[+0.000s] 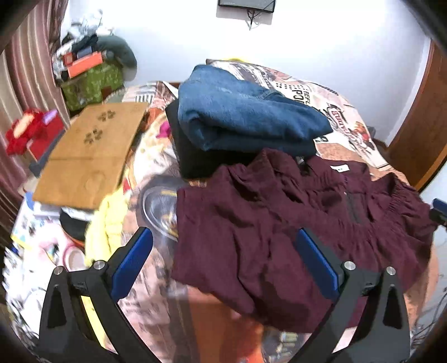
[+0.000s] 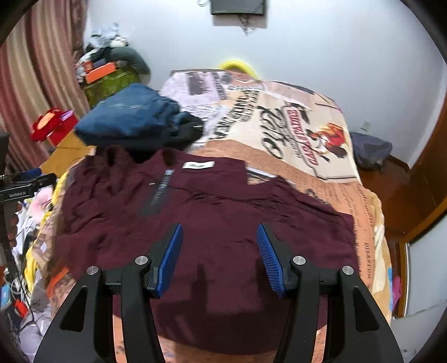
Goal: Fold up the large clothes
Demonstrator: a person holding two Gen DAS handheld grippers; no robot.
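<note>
Matt, creased maroon cloth garment — thick blue denim folded jeans — ribbed blue rubbery pads on matt black plastic

White wall behind the bed, dark flat panel mounted high on it with cables hanging. Bed covered by a printed blanket. Striped pink-brown curtain on the left. Green patterned box in the far left corner, piled with clutter. Brown cardboard sheet along the bed's left edge. Wooden door frame on the right, reddish wood floor, grey bag against the wall.
</note>
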